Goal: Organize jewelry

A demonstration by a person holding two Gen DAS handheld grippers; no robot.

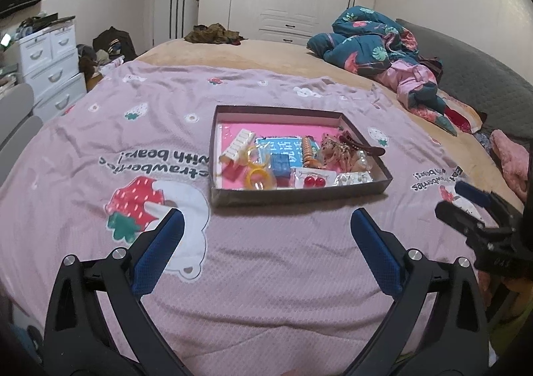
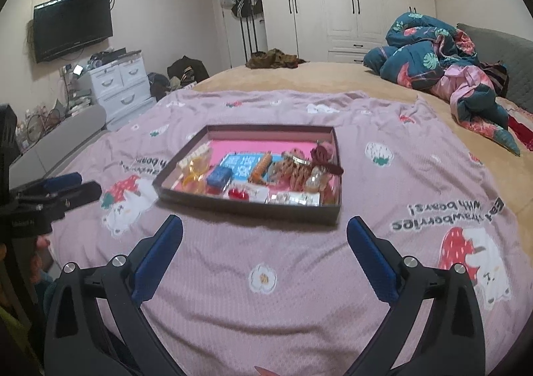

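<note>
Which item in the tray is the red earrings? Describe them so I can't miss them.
On the pink bedspread sits a shallow tray. Against its near wall lies a white card bearing two earrings: the only pair of round, glossy red beads.

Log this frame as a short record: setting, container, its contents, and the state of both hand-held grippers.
setting: pink strawberry-print blanket spread on a bed
container: shallow open box, pink inside
contents: red bead earrings, blue box, yellow rings, dark red hair clip, other small pieces
left hand-held gripper: open, empty, short of the box
right hand-held gripper: open, empty, short of the box
</note>
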